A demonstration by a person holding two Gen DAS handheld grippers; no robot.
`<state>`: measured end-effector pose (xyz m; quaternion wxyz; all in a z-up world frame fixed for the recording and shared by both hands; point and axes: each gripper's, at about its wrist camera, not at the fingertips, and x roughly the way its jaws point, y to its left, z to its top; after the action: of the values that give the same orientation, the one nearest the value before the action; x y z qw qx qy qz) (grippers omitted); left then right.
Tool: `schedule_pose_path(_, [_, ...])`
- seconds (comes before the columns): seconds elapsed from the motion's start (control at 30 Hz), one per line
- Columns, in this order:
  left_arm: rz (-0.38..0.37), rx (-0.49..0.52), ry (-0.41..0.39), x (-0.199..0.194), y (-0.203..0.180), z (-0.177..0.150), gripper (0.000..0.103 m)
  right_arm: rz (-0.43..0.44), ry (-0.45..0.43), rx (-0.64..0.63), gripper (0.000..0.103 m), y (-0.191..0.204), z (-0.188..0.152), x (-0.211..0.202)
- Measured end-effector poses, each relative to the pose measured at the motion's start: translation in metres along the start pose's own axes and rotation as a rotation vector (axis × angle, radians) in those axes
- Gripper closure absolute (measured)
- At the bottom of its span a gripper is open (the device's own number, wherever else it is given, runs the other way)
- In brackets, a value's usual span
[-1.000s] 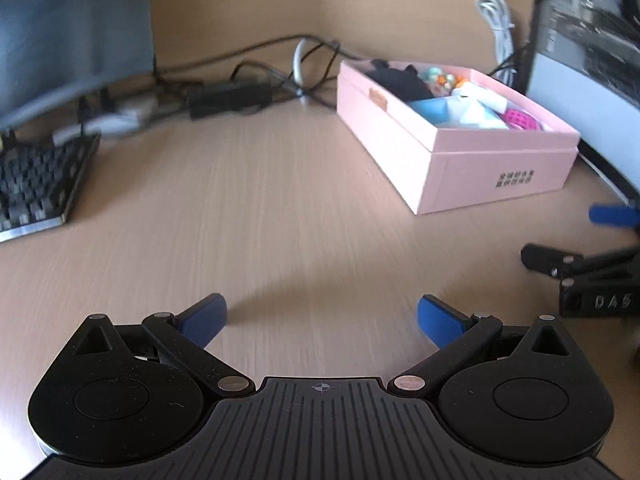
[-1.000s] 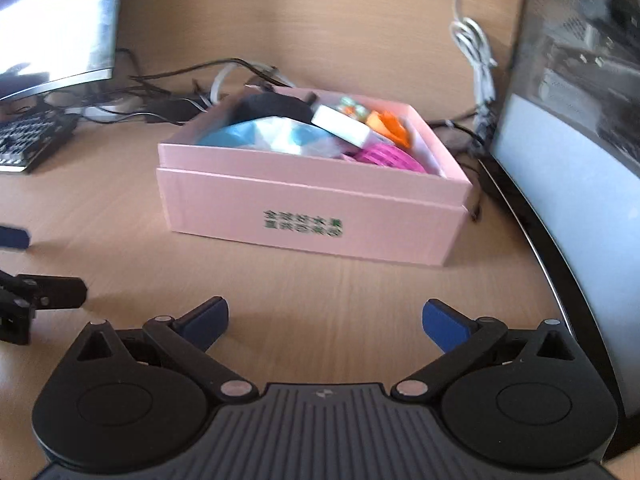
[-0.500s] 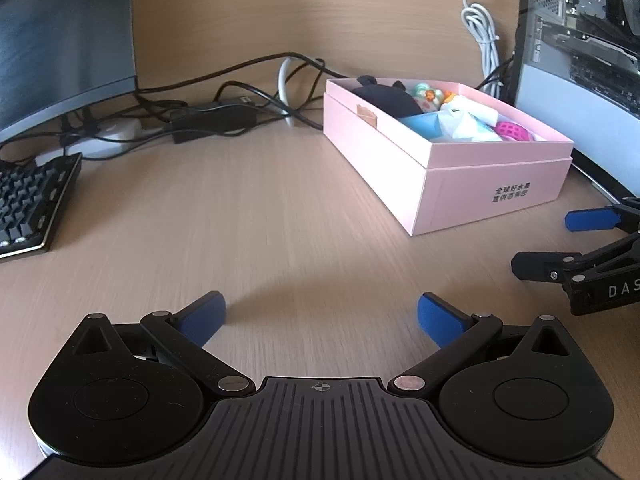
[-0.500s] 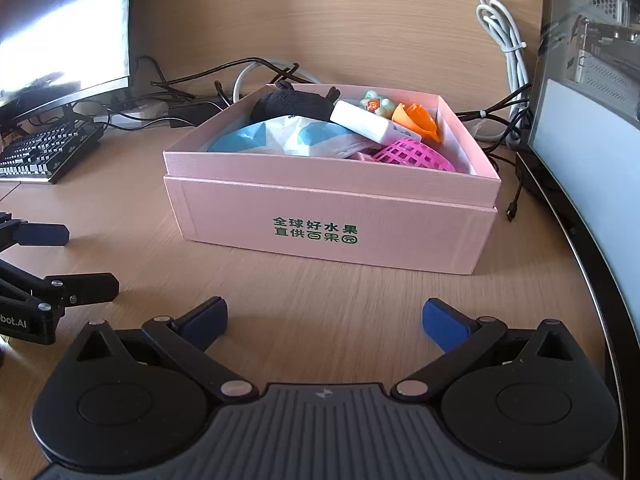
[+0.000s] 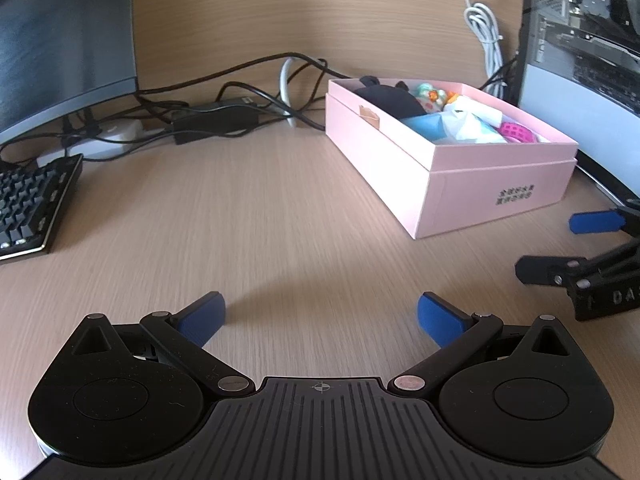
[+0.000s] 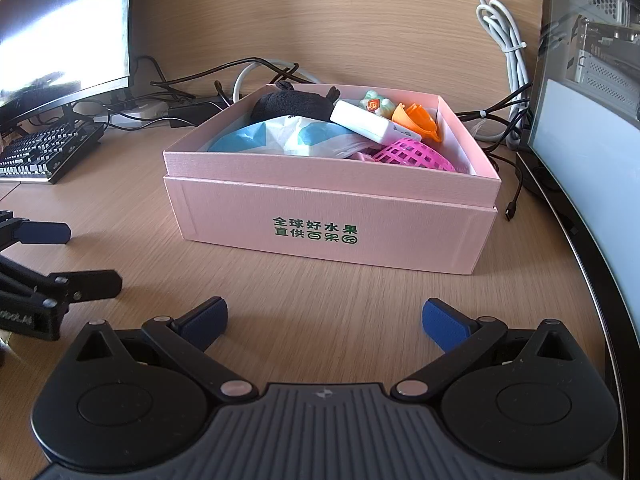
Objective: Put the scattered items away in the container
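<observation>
A pink cardboard box [image 6: 328, 220] stands on the wooden desk, holding a black plush toy [image 6: 292, 106], a white and blue bag [image 6: 288, 136], a white block [image 6: 374, 122], an orange piece [image 6: 418, 118] and a pink mesh basket [image 6: 412, 156]. The same box [image 5: 472, 184] appears at the right of the left wrist view. My right gripper [image 6: 324, 316] is open and empty, low over the desk in front of the box. My left gripper [image 5: 320, 314] is open and empty over bare desk, left of the box. The right gripper [image 5: 576, 248] shows at that view's right edge.
A keyboard [image 5: 28, 208] and monitor [image 5: 60, 40] sit at the left. Black cables and a power adapter [image 5: 216, 120] lie behind the box. A computer case [image 6: 592, 100] stands to the right, with a white cable bundle [image 6: 504, 40] beside it. The left gripper [image 6: 44, 256] is at the left edge.
Both grippers have drawn back and tilted up a little, so the box sits farther off and more of the wall shows. Both stay open and empty.
</observation>
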<state>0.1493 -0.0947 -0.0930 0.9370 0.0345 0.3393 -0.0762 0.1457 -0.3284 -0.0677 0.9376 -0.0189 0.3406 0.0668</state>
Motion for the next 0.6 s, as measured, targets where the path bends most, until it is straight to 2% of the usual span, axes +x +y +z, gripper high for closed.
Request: schedule_pose_path(0.6, [-0.004,-0.003,0.0,-0.0008,0.001,-0.0007,0.0,0.0,0.0,0.0,0.0,-0.0001,-0.0002,0.0004])
